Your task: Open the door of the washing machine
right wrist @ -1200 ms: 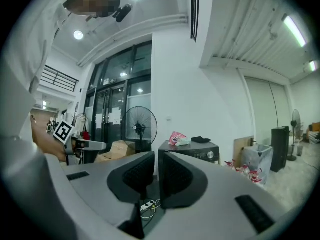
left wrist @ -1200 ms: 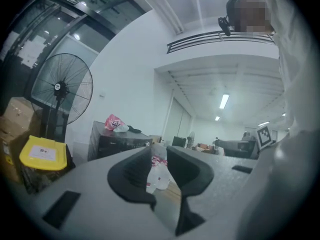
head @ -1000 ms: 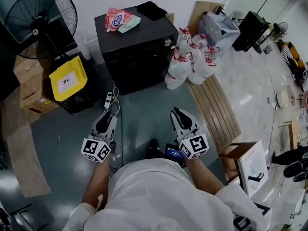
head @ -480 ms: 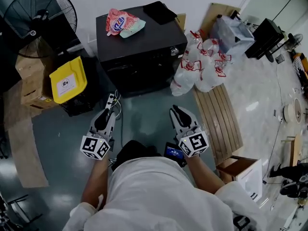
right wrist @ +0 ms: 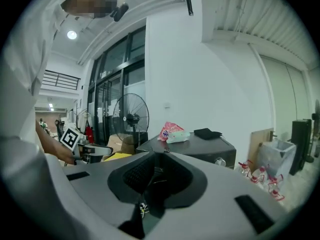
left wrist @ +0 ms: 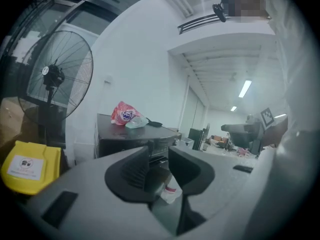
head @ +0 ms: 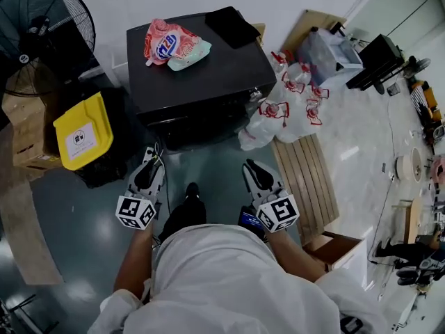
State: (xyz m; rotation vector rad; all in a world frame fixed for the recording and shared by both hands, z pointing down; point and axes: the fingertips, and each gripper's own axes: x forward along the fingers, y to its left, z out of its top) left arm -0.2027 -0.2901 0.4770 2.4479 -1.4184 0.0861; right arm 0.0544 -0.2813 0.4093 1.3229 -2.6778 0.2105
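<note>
Jaws of the left gripper (left wrist: 159,153): slightly spread, with a narrow gap at the tips and nothing in it. Jaws of the right gripper (right wrist: 156,156): pressed together, empty. Both grippers are held low over the floor, in front of the machine and well apart from it.

Washing machine (head: 195,75): a black box against the white wall, straight ahead of both grippers. Its front face is dark and no door stands out from it, so the door is judged shut.

Task status: nothing done. The approach, the grip on the door and the pull all remain.

On its top surface: red-and-pink snack bag (head: 167,42); black cloth (head: 233,25).

To the person's left of it: yellow-lidded bin (head: 82,131); standing fan (head: 42,26).

To the person's right of it: bagged water bottles (head: 281,103) just beside the machine's corner; wooden pallet (head: 306,179) on the floor beyond them.

Views:
- **Head view:** gives the layout and the machine's top, but little of its front.
- **Left gripper view:** shows the front face nearly level, partly through the gap between the jaws.
- **Right gripper view:** shows a round knob (right wrist: 218,160) plainly at the front's right end.
- **Door handle:** not made out in any view.
</note>
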